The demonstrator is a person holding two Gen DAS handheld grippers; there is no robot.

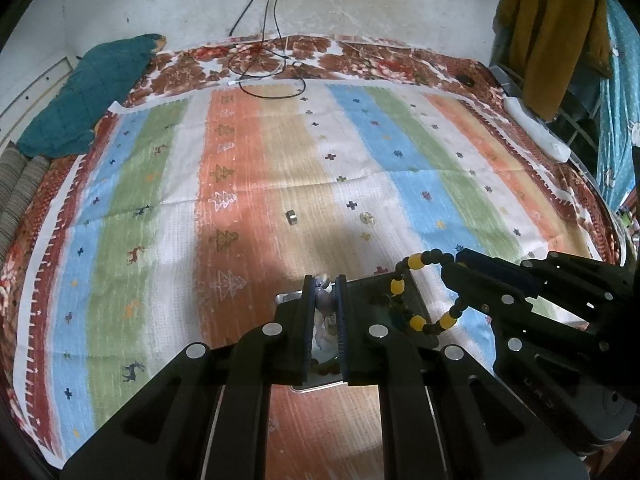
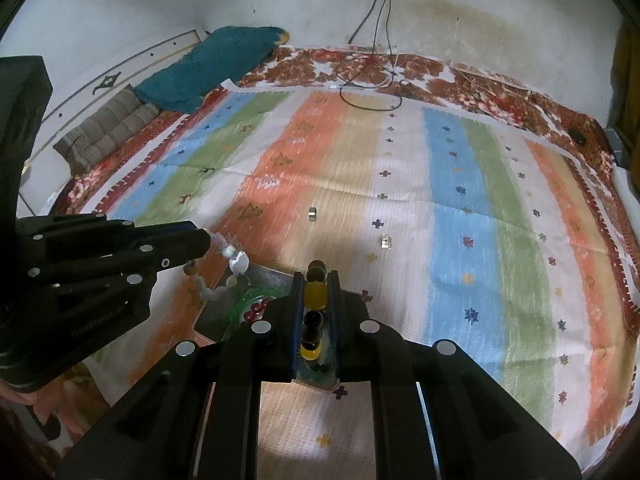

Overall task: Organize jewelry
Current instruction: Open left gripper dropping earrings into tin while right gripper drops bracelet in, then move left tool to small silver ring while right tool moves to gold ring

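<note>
Both jaws are clamped: the left gripper (image 1: 325, 280) on a pale bead bracelet (image 2: 236, 262), the right gripper (image 2: 316, 276) on a yellow-and-black bead bracelet (image 1: 416, 262), above a metal tray (image 2: 272, 276) on the striped cloth (image 1: 248, 184).

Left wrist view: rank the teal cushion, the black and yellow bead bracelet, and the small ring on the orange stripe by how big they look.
1. Teal cushion, far off yet largest.
2. Black and yellow bead bracelet, though nearness enlarges it.
3. Small ring, clearly smallest.
</note>
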